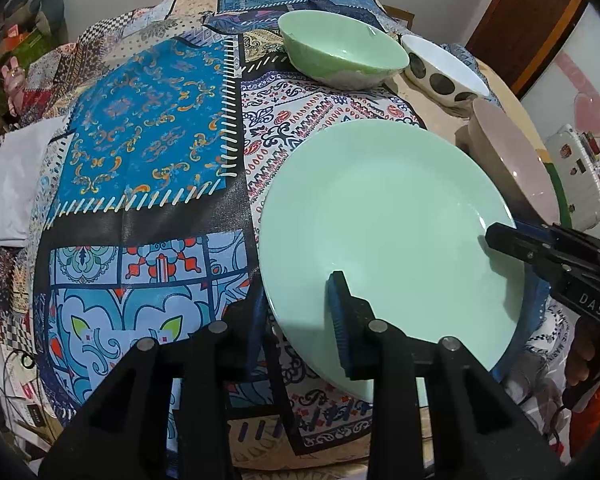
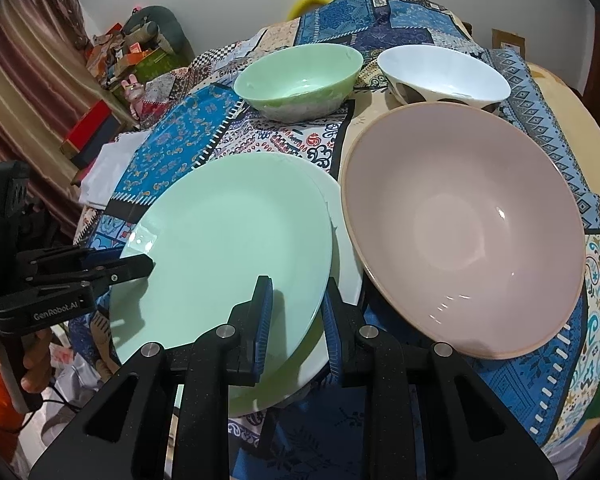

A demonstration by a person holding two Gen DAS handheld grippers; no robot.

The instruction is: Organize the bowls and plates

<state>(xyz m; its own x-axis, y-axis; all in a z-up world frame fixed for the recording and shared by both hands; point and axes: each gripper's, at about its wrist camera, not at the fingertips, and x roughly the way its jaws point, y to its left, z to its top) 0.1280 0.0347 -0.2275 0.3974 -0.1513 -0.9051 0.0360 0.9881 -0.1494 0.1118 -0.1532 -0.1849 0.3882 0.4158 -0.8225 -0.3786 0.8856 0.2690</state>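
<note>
Two grippers pinch the green plate (image 2: pixel 228 248) by opposite rims: our left gripper (image 1: pixel 300 320) clamps its near-left edge, our right gripper (image 2: pixel 296 320) its near-right edge. It lies on a white plate (image 2: pixel 346 248), just left of the pink bowl (image 2: pixel 460 232).

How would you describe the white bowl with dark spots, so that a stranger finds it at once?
Start from the table with the patchwork cloth. Three bowls stand beyond the green plate. At the far right, behind the big pink bowl and beside the green bowl, is the spotted bowl: only it is white inside with large dark dots outside.
</note>
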